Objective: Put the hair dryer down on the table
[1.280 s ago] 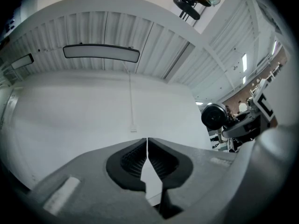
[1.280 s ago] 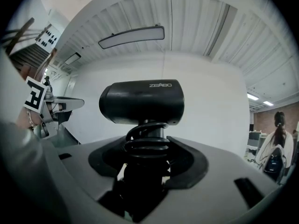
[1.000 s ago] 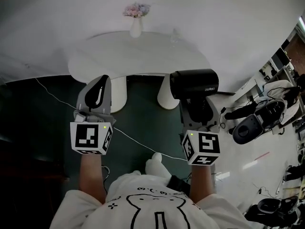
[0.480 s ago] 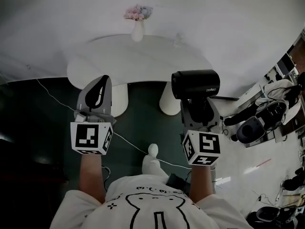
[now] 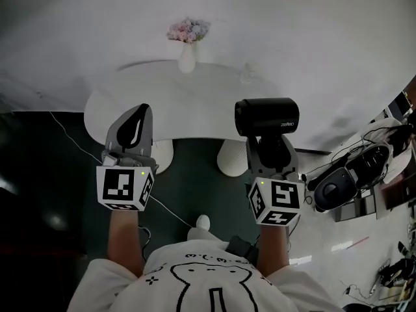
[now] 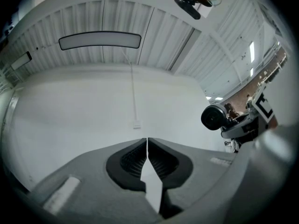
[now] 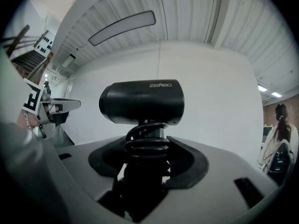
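White round table (image 5: pixel 195 90) ahead. Off it, aloft and upright near its front edge: black hair dryer (image 5: pixel 266 117), barrel lettered roughly "ZEABO", handle with coiled cord clamped in the right gripper (image 5: pixel 270 149); left gripper (image 5: pixel 138 112) pinched together on nothing. At the table's far edge, white vase (image 5: pixel 187 57) holding pale flowers (image 5: pixel 188 29).

The hair dryer (image 5: pixel 266 117) looks like matt black plastic with a slightly glossy coiled cord (image 7: pixel 145 141), the left gripper (image 5: pixel 138 109) and right gripper (image 5: pixel 268 143) are smooth matt grey plastic with ribbed black pads (image 6: pixel 133 160), and the smooth white table (image 5: pixel 130 99) bears a glossy white vase (image 5: pixel 187 56) at its twelve o'clock.
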The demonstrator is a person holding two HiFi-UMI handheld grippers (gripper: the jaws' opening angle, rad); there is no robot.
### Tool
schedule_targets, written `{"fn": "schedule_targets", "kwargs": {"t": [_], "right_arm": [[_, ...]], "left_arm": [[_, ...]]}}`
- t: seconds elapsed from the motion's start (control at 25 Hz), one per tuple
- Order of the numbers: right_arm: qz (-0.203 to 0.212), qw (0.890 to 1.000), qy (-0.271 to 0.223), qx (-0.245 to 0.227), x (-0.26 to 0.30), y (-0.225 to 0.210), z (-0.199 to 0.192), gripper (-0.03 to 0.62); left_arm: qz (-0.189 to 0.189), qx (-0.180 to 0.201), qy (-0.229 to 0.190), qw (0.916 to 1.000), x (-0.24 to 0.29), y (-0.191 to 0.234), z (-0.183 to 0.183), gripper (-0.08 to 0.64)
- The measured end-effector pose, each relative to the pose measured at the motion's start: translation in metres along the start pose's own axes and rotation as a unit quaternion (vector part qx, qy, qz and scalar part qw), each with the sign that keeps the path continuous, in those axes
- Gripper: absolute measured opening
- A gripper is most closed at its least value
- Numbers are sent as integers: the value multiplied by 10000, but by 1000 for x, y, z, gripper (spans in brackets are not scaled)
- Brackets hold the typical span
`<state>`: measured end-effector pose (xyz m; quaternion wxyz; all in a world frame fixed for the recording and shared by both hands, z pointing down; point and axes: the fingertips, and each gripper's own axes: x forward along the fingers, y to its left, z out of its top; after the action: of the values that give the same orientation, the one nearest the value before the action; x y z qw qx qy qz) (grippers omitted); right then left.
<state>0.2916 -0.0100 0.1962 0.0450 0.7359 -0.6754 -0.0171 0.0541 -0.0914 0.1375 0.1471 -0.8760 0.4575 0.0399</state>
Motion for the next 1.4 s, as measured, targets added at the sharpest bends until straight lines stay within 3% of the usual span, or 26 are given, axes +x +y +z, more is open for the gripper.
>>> {"fn": "schedule_targets", "kwargs": {"t": [0.08, 0.2, 0.28, 0.44, 0.56, 0.92, 1.4], "right_arm": [[66, 10000, 5, 40, 6, -38, -8, 247], [466, 9988, -80, 119, -33, -42, -25, 247], [480, 9987, -150, 33, -68, -14, -45, 247], [692, 9970, -232, -265, -89, 84, -95, 247], [710, 9973, -69, -188, -55, 105, -115, 247], [866, 9959, 199, -158, -13, 105, -134, 247], [810, 9934, 812, -56, 76, 146, -166, 247]], "left_arm": [[85, 40, 46, 9999, 21, -31, 0, 20], [471, 220, 126, 9986, -32, -63, 9, 20], [581, 181, 35, 9981, -88, -64, -8, 20], [915, 14, -96, 9958, -189, -14, -77, 20], [788, 35, 116, 9968, -175, 10, -110, 20], [900, -108, 410, 9950, -145, 26, -142, 20], [555, -308, 739, 9952, -83, 89, -198, 20]]}}
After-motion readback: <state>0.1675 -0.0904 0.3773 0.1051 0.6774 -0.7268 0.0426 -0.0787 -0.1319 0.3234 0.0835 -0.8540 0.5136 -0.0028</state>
